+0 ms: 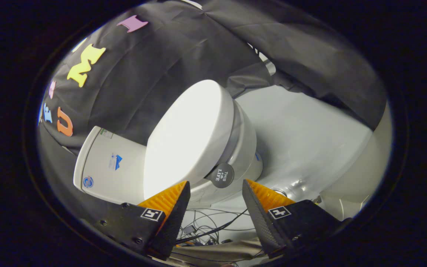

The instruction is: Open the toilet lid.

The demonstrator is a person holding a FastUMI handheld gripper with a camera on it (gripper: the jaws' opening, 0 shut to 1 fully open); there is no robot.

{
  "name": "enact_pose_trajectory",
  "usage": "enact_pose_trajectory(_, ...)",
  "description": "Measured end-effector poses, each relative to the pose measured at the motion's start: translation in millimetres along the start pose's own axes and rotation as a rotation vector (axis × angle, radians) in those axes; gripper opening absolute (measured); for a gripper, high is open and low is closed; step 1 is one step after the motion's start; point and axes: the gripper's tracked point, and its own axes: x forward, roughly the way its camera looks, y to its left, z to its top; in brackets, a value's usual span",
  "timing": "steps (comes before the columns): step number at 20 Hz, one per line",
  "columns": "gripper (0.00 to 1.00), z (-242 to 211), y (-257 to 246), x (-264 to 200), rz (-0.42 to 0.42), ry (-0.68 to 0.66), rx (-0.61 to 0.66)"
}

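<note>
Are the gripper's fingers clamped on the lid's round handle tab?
No: the gripper is open, and the round tab sits just ahead, untouched, between its fingers.

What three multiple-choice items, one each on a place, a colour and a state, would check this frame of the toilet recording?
1. Where is the round black handle tab relative to the gripper?
A. Just ahead of the gap between the fingers
B. Clamped between both fingers
C. Far off on the tank

2. What colour is the toilet lid?
A. Black
B. White
C. Orange

3. What state is the gripper in?
A. Shut on the lid
B. Shut on the tab
C. Open, touching nothing

Answers:
1 A: the tab hangs at the lid's near edge, just beyond the fingertips and between their lines.
2 B: the lid is white, like the toilet bowl and tank.
3 C: the fingers stand wide apart with loose cables on the floor visible between them.
</note>
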Motion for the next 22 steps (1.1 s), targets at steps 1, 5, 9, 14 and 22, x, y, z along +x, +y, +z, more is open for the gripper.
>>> enact_pose_trajectory(1,0.87,2,-4,2,0.003,-0.002,0.01)
enact_pose_trajectory(5,0.8,11,-3,13,0.038,0.001,0.085)
enact_pose_trajectory(9,0.72,12,-10,28,0.028,0.031,0.143)
enact_pose_trajectory(14,0.59,-1,3,39,0.067,0.113,0.193)
enact_pose_trajectory(22,0.27,8,3,38,0.026,0.1,0.216)
